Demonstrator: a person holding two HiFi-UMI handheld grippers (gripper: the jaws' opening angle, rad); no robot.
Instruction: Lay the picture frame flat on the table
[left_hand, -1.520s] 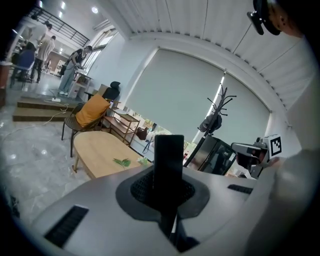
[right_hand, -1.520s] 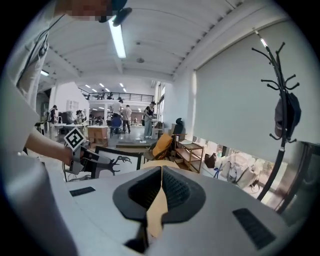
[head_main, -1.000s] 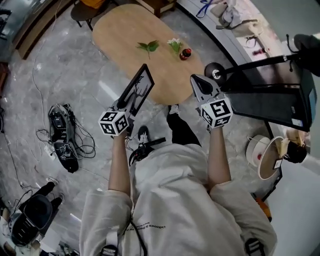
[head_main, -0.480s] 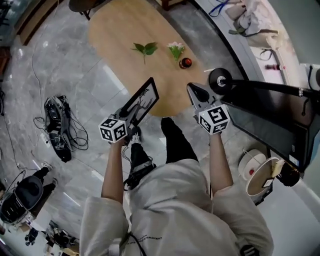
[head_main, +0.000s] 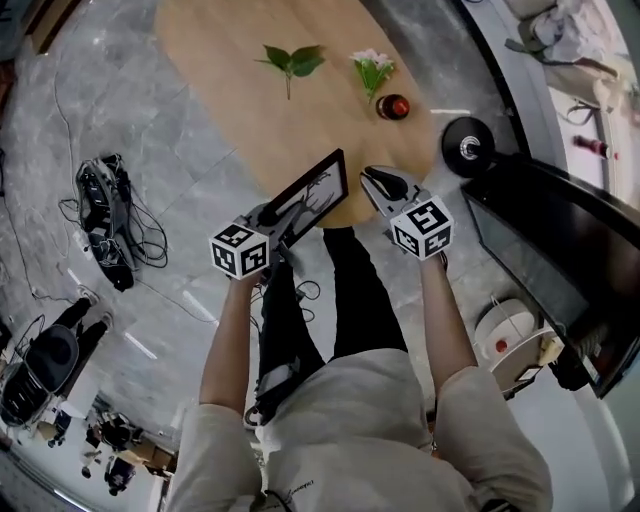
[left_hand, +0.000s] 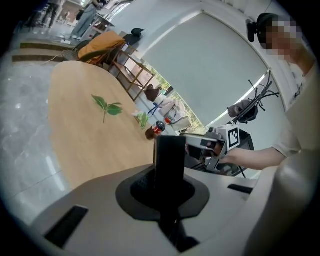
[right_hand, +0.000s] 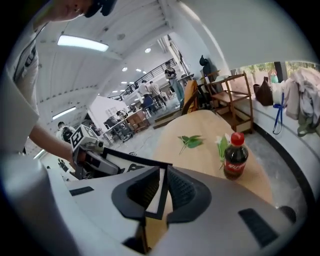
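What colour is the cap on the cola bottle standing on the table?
Red. The bottle's cap shows best in the right gripper view.

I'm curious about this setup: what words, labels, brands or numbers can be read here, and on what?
None reads clearly.
Bottle: white script on a red label, too blurred to read.
Shirt: a line of small print, too small to read.
Cubes: square patterns only, no words.
Frame: a drawing, no words.

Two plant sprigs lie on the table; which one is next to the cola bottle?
The sprig with pale blossoms, right beside the cola bottle; the plain green leaf sprig lies well apart from it.
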